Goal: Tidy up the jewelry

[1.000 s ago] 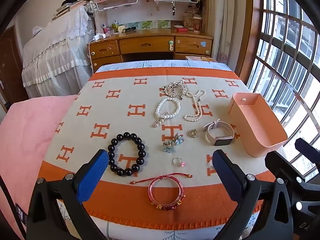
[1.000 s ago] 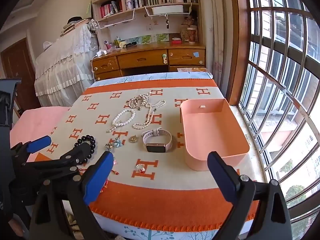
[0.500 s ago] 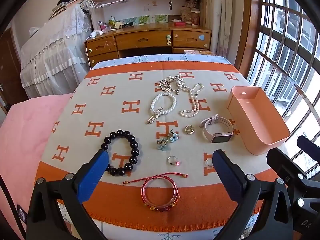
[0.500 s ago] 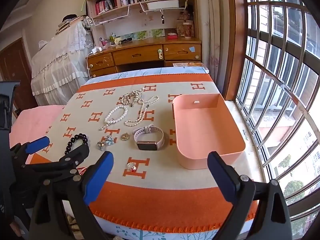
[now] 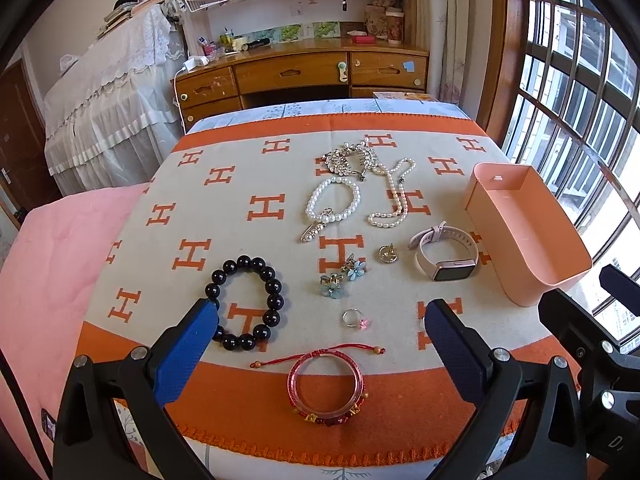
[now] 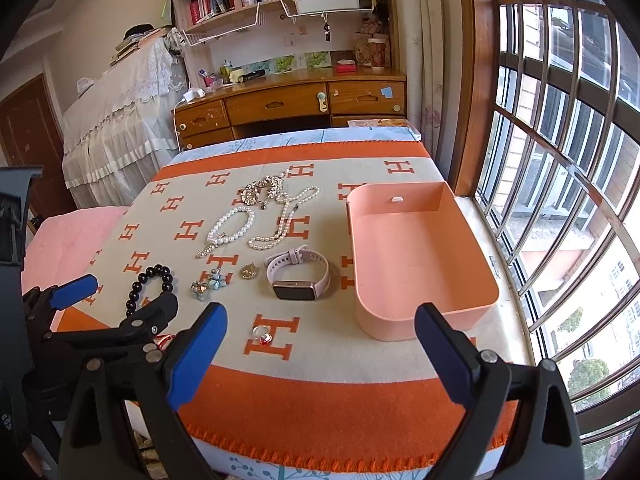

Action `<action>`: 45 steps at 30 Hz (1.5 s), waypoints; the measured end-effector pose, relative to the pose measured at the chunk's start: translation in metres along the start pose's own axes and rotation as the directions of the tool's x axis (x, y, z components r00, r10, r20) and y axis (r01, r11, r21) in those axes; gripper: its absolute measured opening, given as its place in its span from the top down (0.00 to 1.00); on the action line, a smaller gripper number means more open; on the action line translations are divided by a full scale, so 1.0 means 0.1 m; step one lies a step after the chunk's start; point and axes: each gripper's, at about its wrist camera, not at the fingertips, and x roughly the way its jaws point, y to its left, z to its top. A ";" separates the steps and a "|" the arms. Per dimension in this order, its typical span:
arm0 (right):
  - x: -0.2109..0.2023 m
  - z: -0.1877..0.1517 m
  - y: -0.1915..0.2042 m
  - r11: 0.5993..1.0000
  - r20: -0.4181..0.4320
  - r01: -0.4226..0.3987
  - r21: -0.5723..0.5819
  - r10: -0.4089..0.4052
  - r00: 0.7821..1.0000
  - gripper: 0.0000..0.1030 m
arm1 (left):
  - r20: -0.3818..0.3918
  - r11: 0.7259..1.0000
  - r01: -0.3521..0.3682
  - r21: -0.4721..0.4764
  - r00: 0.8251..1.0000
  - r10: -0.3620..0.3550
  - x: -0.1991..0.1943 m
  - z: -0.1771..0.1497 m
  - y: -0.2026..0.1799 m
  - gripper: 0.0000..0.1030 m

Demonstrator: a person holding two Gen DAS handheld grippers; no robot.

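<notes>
Jewelry lies spread on an orange and beige blanket (image 5: 224, 208). A red bangle (image 5: 325, 389) with a red cord lies nearest, below my open left gripper (image 5: 320, 348). A black bead bracelet (image 5: 245, 307) touches the left blue pad. Further off lie a small ring (image 5: 353, 318), blue flower earrings (image 5: 344, 276), a gold charm (image 5: 386, 254), a pink smartwatch (image 5: 445, 253), a pearl bracelet (image 5: 333, 200), a pearl necklace (image 5: 394, 196) and a rhinestone piece (image 5: 348, 157). The empty pink tray (image 6: 416, 256) stands at the right. My right gripper (image 6: 320, 350) hangs open, holding nothing.
A wooden desk (image 5: 304, 76) with shelves stands behind the table. A lace-covered piece of furniture (image 5: 108, 112) is at the left, and a barred window (image 6: 560, 160) runs along the right. A pink quilt (image 5: 44, 264) lies left of the blanket.
Both grippers have moved forward and tilted down a little, so the jewelry and tray sit higher and closer in view. Both stay open. Nothing on the blanket has moved.
</notes>
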 end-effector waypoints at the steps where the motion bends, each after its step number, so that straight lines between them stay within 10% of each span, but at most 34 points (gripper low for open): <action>1: 0.01 0.00 0.00 1.000 -0.001 0.001 0.000 -0.001 1.000 0.07 | -0.001 1.000 -0.007 0.003 1.000 0.007 0.00 0.00 -0.01 0.01; 45: 0.15 0.00 0.00 1.000 -0.025 -0.001 0.003 0.001 1.000 0.07 | -0.044 1.000 -0.005 0.000 0.999 0.005 0.14 0.01 0.03 0.04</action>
